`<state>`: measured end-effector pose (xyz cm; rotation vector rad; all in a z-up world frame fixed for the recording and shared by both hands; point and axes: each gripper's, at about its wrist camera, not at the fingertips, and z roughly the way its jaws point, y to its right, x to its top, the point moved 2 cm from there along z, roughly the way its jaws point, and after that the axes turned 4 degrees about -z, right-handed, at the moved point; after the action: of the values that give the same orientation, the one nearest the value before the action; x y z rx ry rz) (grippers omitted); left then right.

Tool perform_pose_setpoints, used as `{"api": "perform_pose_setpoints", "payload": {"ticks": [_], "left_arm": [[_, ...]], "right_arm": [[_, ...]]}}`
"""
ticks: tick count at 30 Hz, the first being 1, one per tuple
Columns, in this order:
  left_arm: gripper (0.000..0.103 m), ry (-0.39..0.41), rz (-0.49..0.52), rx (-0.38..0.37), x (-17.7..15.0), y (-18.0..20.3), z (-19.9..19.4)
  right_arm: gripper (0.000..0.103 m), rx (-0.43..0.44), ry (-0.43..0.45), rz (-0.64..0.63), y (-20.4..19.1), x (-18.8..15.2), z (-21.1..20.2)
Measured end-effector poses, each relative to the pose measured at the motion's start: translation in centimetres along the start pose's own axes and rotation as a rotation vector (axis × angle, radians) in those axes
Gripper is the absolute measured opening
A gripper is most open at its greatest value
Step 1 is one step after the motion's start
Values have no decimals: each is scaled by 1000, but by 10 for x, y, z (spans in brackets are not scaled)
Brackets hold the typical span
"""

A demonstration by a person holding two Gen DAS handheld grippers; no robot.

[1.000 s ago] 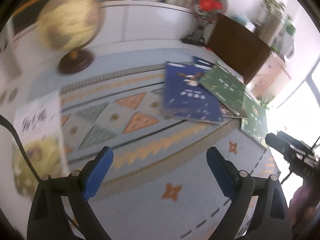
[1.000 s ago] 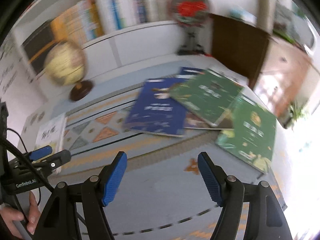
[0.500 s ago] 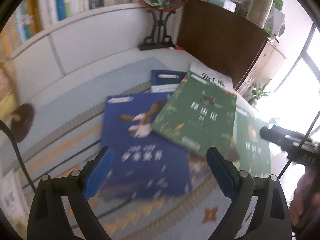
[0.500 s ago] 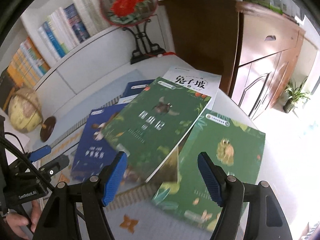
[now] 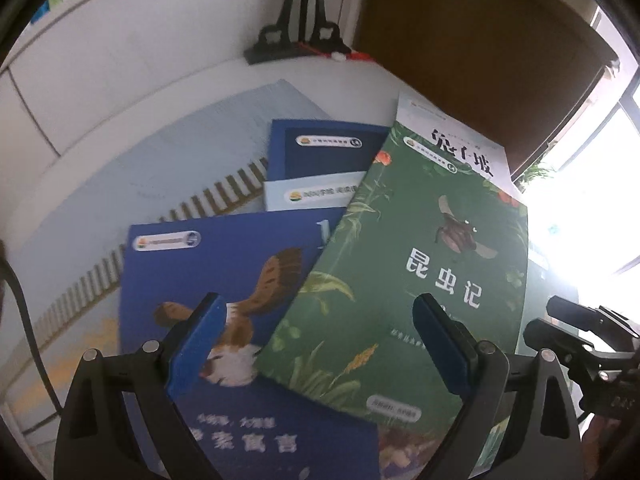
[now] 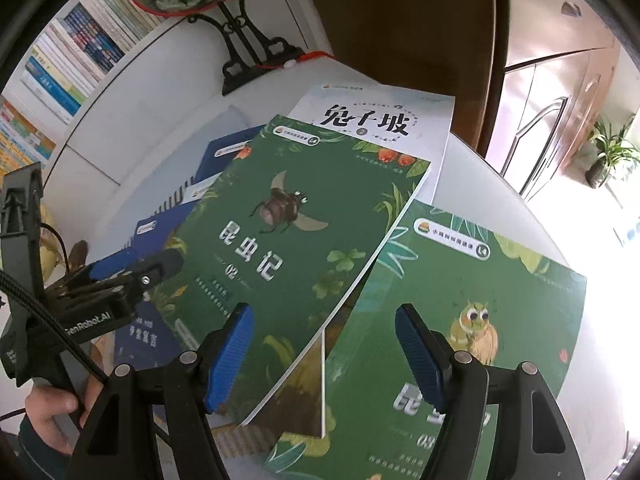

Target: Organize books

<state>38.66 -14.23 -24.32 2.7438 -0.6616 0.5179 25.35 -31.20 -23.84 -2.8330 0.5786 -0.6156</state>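
Observation:
Several thin books lie fanned over one another on a white table. A green insect book (image 5: 416,280) (image 6: 288,248) tops the pile, overlapping a blue eagle book (image 5: 224,320) (image 6: 140,332), a small dark blue book (image 5: 320,148) and a white book (image 5: 452,148) (image 6: 380,120). A second green book with an owl (image 6: 460,340) lies at the right, partly under the first. My left gripper (image 5: 316,344) hangs open above the seam between the blue and green covers. Over the green book's right edge my right gripper (image 6: 324,352) also stands open, empty. The left gripper (image 6: 132,272) shows in the right wrist view too.
A pale blue patterned mat (image 5: 140,184) lies under the books. A black ornamental stand (image 5: 304,28) (image 6: 256,60) rises at the back, beside a dark brown cabinet (image 5: 480,52). Book rows (image 6: 72,64) fill a shelf behind. A hand (image 6: 52,412) grips the left tool. The table edge curves at the right.
Both grippers have swept from the mat's left part over to the book pile and come lower and closer. The globe has left the left view. Both jaws keep the same width.

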Motion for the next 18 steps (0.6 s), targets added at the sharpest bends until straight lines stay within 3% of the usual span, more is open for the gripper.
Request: {"api": "perform_pose_setpoints", "payload": {"ticks": [10,12,18], "left_arm": [[94,-50,42,-93,-16,18,5],[94,-57,24,-164,-27,22,-2],[94,-49,-48,-221,-58,35,-15]], "right_arm": [[71,35,-50,-1,7,19,23],[71,49,-54,-14,4,23,22],[75,43,-38,-75,1,27,16]]}}
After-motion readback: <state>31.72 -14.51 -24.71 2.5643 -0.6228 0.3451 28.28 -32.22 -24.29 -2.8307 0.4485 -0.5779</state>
